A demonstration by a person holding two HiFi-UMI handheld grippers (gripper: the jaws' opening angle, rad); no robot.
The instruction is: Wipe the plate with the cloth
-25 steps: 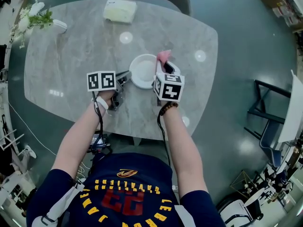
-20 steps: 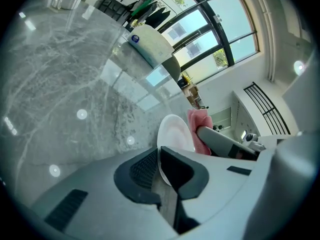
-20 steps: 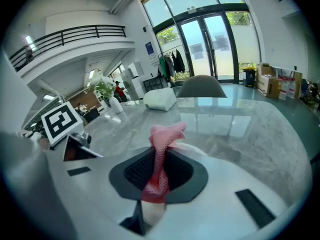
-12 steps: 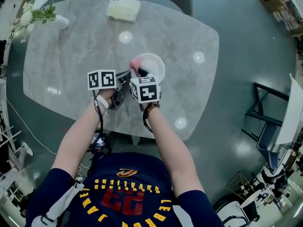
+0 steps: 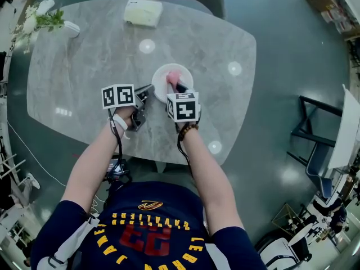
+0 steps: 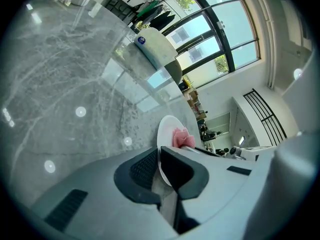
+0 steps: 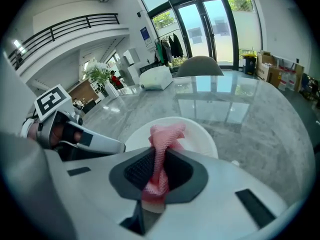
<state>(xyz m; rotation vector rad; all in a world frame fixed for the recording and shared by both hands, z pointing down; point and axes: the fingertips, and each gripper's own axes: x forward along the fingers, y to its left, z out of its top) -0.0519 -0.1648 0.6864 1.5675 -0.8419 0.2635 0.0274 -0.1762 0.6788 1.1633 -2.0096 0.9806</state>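
One plate is sitting on the bench. The left claw is clamping its rim. The right claw is gripping the one pink cloth, holding it on the plate.

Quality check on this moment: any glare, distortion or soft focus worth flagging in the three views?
Head view: strong fisheye bend; round lamp reflections dot the table; plate reads clearly. Left gripper view: dark vignette at the corners, horizon tilted, windows blown out. Right gripper view: windows mirrored as glare on the table; cloth sharp and evenly lit.
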